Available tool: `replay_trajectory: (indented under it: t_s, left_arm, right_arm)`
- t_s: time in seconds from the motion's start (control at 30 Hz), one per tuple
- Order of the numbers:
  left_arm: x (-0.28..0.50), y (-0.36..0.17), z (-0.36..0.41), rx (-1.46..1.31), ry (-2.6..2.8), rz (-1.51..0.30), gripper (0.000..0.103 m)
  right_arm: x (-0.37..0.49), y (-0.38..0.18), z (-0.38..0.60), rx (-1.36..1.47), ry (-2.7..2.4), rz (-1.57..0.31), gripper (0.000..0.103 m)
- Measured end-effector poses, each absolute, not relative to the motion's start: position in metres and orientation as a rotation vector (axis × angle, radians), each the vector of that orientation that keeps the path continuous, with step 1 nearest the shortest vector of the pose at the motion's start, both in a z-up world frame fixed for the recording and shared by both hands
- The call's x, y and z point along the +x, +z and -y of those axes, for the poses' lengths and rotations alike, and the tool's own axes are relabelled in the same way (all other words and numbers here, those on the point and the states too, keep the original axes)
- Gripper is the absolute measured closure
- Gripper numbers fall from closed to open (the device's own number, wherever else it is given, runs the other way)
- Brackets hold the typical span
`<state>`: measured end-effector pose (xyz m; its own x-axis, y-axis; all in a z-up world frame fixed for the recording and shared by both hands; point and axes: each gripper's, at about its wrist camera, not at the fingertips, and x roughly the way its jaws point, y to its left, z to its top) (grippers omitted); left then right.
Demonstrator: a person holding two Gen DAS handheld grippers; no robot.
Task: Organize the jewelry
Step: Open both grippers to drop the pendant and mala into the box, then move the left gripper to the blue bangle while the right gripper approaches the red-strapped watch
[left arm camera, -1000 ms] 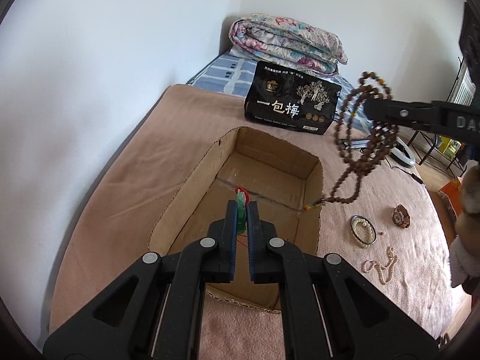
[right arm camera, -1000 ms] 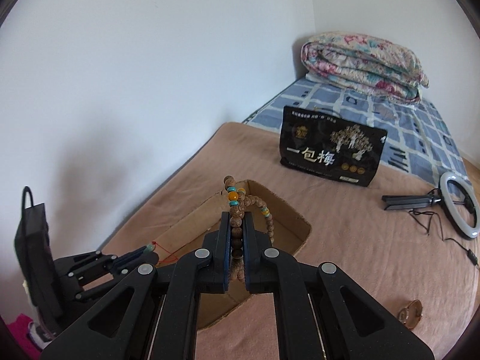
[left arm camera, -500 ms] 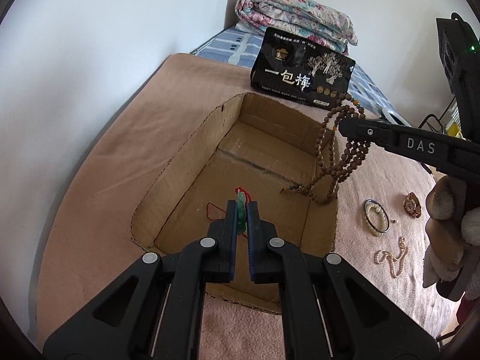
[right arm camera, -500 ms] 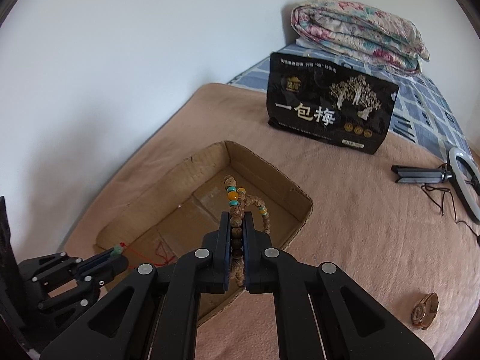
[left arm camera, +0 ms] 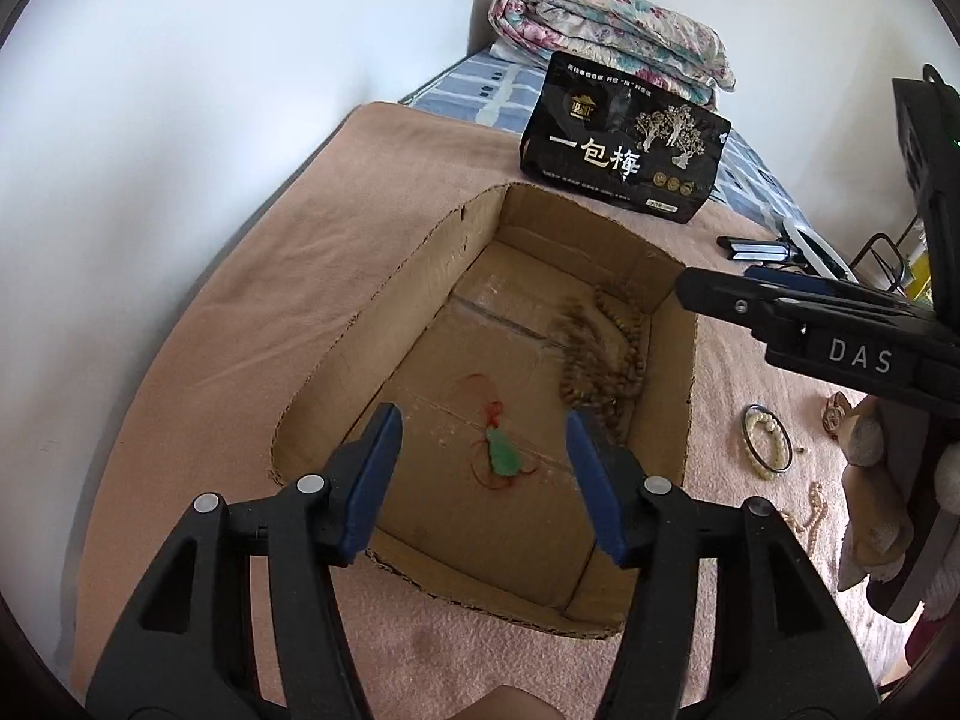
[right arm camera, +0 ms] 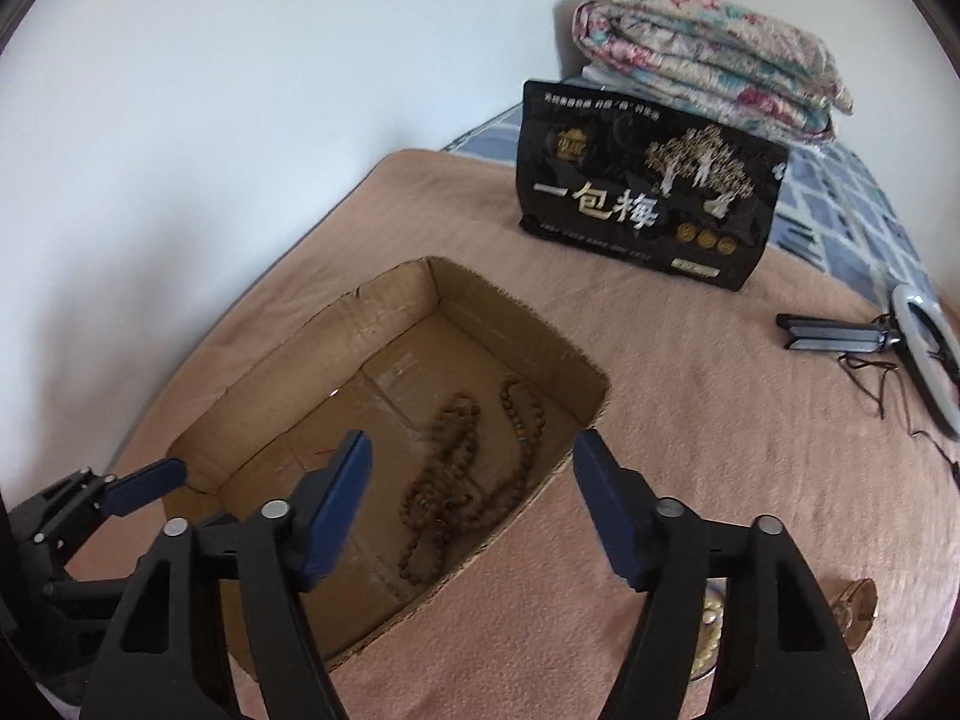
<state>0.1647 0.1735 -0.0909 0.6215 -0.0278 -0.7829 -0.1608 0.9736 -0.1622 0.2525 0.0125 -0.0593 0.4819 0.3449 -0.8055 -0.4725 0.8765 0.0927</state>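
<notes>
An open cardboard box [left arm camera: 420, 252] lies on the pink blanket; it also shows in the right wrist view [right arm camera: 516, 306]. A green pendant on a red cord [left arm camera: 503, 453] lies on the box floor. A brown bead necklace [left arm camera: 606, 360] lies beside it, also seen in the right wrist view [right arm camera: 462, 480]. My left gripper [left arm camera: 480, 438] is open and empty above the box's near end. My right gripper [right arm camera: 471, 468] is open and empty above the beads; in the left wrist view it reaches in from the right [left arm camera: 696, 291].
A black snack bag [left arm camera: 624, 144] stands behind the box, with a folded quilt [left arm camera: 612, 36] behind it. A bangle with beads [left arm camera: 768, 438], a pearl strand [left arm camera: 810, 513] and a small brown ornament [left arm camera: 835, 414] lie on the blanket right of the box. A ring light [right arm camera: 924, 348] lies far right.
Both grippers have opened. The green pendant dropped from my left gripper onto the box floor, and the bead necklace fell from my right gripper into the box.
</notes>
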Motion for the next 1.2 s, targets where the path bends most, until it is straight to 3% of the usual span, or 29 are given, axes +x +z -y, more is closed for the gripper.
replay_trajectory:
  t_s: [0.73,0.87,1.2]
  left_arm:
    - [0.165,-0.061,-0.123,-0.162,-0.001,-0.819,0.044]
    - [0.166,-0.055,-0.101,-0.147,-0.049,-0.81,0.044]
    - [0.176,-0.057,-0.049,-0.144,-0.149,-0.837,0.044]
  right_arm:
    - [0.235,-0.017,0.059,-0.123,0.324,-0.855,0.031]
    - [0.229,-0.009,0.088,-0.128,0.287,-0.817,0.022]
    - [0.209,-0.007,0.18,-0.074,0.191,-0.788,0.02]
